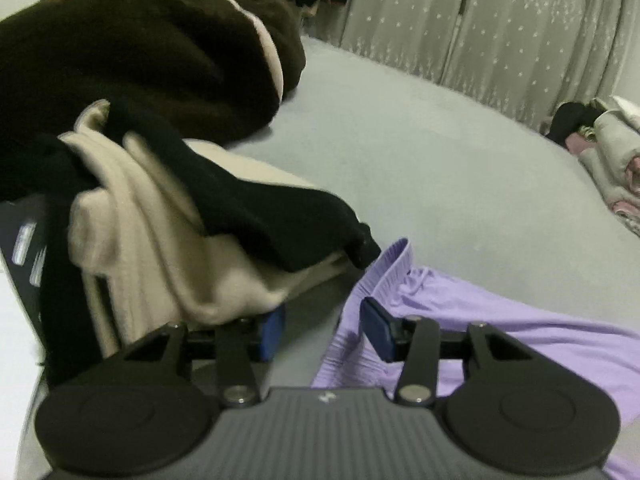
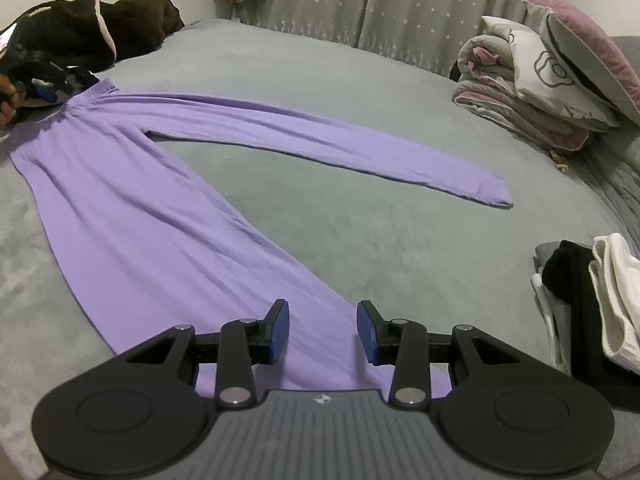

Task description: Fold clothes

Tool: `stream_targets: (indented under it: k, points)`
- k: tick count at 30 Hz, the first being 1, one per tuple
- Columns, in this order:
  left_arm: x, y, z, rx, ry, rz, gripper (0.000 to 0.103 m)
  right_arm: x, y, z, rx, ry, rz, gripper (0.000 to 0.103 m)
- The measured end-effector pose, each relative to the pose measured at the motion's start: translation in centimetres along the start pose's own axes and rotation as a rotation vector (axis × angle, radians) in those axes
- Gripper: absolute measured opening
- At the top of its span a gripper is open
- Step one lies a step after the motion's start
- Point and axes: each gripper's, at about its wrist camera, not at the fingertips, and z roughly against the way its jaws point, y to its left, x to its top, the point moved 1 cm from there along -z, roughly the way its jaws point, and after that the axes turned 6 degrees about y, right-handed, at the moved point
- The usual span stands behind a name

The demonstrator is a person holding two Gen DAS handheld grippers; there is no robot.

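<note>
Lilac trousers (image 2: 152, 208) lie flat on the grey bed (image 2: 360, 216), legs spread in a V, waistband at the far left. My right gripper (image 2: 323, 330) hovers open just over the hem end of the near leg, nothing between its blue pads (image 2: 280, 330). In the left wrist view my left gripper (image 1: 322, 330) stands open at the ribbed waistband (image 1: 390, 266); its right pad (image 1: 376, 328) is over the lilac cloth, its left pad partly under a cream and black garment heap (image 1: 168, 224). In the right wrist view the left gripper (image 2: 52, 80) shows far left, held by a hand (image 2: 6, 96).
A dark brown fleece garment (image 1: 132, 52) lies behind the cream and black heap. Folded quilts and pillows (image 2: 552, 80) sit at the far right of the bed. A stack of black and white clothes (image 2: 588, 304) lies at the near right. Curtains (image 2: 360, 0) hang behind.
</note>
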Motion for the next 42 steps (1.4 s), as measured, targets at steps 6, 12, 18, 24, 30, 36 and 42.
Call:
stream_targets:
  k: [6,12,18,24,30,36,42]
  points:
    - [-1.6,0.9,2.3,0.009,0.014,-0.03,0.043,0.2,0.8,0.3,0.019,-0.015,0.015,0.038]
    - [-3.1,2.5,3.4,-0.001,0.111,0.075,0.027,0.4,1.8,0.5,0.036,-0.026,0.04,0.038]
    - [-4.7,4.2,4.4,-0.012,0.208,0.181,0.037,0.2,2.3,0.7,0.05,-0.025,0.064,0.039]
    - [-5.2,3.2,3.9,-0.03,0.224,0.19,0.036,0.0,2.7,0.4,0.046,-0.015,0.072,0.039]
    - [-5.1,3.6,3.8,0.019,0.218,0.184,0.02,-0.1,2.7,0.5,0.046,-0.012,0.07,0.039]
    - [-5.0,4.2,4.6,0.044,0.193,0.166,0.012,-0.1,2.5,0.6,0.047,-0.014,0.068,0.039]
    - [-5.1,4.0,4.5,0.071,0.228,0.099,0.022,-0.1,2.8,0.4,0.049,-0.006,0.072,0.039]
